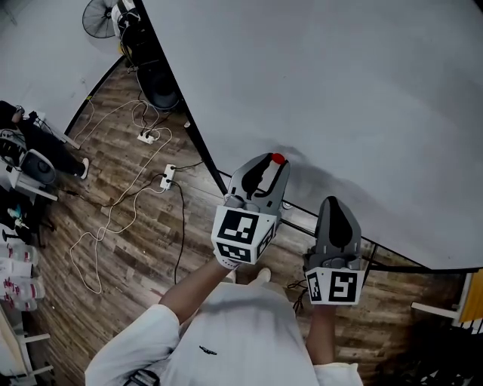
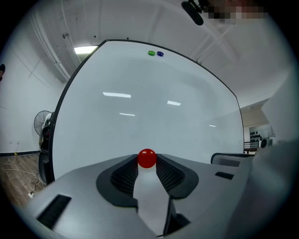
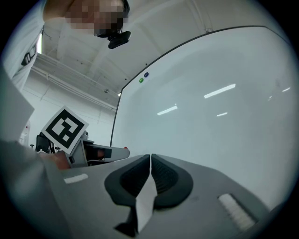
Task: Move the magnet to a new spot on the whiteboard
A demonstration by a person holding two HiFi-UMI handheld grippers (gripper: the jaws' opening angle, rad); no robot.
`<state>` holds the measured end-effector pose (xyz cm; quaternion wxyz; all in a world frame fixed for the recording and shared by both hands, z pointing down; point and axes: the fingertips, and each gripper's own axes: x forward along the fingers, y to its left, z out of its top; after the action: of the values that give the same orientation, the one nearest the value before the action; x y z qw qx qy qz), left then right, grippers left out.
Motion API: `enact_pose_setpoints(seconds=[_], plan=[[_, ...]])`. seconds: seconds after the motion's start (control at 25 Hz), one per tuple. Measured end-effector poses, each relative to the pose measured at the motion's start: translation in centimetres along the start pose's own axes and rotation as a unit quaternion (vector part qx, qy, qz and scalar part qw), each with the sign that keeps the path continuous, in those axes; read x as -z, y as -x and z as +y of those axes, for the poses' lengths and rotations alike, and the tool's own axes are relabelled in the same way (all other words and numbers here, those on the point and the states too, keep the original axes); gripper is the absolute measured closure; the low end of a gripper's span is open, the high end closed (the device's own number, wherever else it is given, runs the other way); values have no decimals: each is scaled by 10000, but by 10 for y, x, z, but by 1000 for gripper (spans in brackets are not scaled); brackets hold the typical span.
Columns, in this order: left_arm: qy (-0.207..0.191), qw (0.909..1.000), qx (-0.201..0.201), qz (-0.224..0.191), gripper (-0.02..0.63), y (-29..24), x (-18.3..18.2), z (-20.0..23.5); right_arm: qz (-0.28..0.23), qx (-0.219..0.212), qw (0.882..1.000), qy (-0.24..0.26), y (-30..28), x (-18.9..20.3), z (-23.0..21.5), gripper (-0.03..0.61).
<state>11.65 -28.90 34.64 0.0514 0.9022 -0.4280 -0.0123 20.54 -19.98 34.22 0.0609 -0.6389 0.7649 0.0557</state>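
A small red ball magnet (image 2: pixel 147 158) sits pinched between the tips of my left gripper (image 2: pixel 147 164), whose pads touch it on both sides. In the head view the magnet (image 1: pixel 278 159) shows at the tip of the left gripper (image 1: pixel 273 164), low on the big whiteboard (image 1: pixel 339 90). Whether it touches the board I cannot tell. My right gripper (image 1: pixel 336 203) hangs lower right of it, near the board's bottom edge. Its jaws meet with nothing between them in the right gripper view (image 3: pixel 150 157).
A green magnet (image 2: pixel 151 53) and a blue magnet (image 2: pixel 160 54) stick near the whiteboard's top edge. On the wooden floor to the left lie white cables and power strips (image 1: pixel 167 177). A fan (image 1: pixel 98 16) stands at the far left.
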Motion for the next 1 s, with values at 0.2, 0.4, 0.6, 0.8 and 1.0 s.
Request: enact_pose_setpoints(seconds=[0.2, 0.4, 0.6, 0.8, 1.0], plan=[[25, 10000, 80, 14, 489, 25, -1, 5, -26, -4, 10000, 42, 4, -4, 14, 572], [-11, 10000, 72, -60, 489, 51, -9, 15, -45, -35, 9999, 107, 3, -10, 28, 572], [-87, 9998, 17, -169, 489, 78, -14, 26, -64, -74, 9999, 85, 5, -8, 40, 572], [-114, 9996, -121, -229, 489, 101, -21, 44, -75, -151, 9999, -1, 0, -11, 54, 572], [-124, 9992, -269, -272, 489, 119, -20, 59, -16, -237, 9997, 24, -4, -7, 69, 572]])
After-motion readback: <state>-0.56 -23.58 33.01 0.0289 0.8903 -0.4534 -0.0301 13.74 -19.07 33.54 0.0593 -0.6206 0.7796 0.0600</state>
